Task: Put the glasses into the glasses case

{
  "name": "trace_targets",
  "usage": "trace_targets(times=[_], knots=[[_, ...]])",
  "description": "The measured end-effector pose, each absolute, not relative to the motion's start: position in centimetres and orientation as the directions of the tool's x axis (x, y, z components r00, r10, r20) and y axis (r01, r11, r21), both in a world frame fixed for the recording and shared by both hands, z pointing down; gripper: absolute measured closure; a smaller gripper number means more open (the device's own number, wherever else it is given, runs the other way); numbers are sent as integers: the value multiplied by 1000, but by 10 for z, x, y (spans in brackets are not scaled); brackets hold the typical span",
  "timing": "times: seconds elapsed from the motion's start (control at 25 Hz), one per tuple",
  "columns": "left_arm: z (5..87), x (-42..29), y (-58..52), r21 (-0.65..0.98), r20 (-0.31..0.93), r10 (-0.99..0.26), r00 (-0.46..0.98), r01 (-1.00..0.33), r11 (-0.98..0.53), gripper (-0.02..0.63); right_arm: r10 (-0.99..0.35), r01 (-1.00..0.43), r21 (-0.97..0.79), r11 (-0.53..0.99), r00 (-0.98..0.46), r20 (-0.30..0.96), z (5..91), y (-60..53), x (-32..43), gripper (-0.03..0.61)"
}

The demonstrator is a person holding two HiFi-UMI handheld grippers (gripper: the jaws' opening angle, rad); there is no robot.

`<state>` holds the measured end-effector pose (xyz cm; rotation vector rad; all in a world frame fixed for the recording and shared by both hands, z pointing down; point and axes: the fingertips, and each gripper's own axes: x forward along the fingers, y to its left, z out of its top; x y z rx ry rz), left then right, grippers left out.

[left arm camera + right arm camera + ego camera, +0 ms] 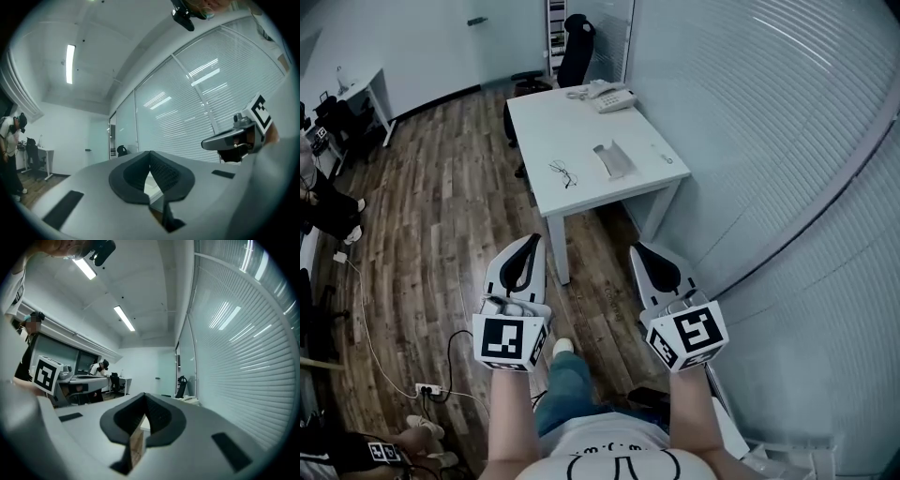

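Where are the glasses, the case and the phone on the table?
glasses [562, 172], head view, on the frame
case [613, 160], head view, on its middle
phone [610, 97], head view, on its body at the table's far end

We see the right gripper with its jaws together at the tips and nothing between them. Through the slot behind the pads: a sliver of white table and wooden floor. The left gripper sits at the left, marker cube facing us. Slatted blinds fill the right side. A black office chair stands far ahead, strip lights run overhead, and a person sits at distant desks.
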<state>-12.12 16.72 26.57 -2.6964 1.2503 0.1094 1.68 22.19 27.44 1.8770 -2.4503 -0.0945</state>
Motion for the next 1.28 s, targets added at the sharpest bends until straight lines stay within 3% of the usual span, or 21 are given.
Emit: trace_targets(times=[0.56,1.2,1.24,1.28], knots=[[271,-154,-86,-70,-100,-766,635,-773,-631,597,-969,-968,75,240,-234,82,285,-23,-8,568],[317,-101,-246,-59,-1,-830,558,-828,-557,597,-923,-946,-16,324,-320,211,352,-204,65,563],[320,-96,-256,-56,9,-836,549,-834,-548,597,-913,-940,-31,339,-337,228,358,-216,69,533],[324,-91,-266,-52,20,-841,540,-840,-541,597,-902,-934,-44,354,-354,246,365,-227,72,461]])
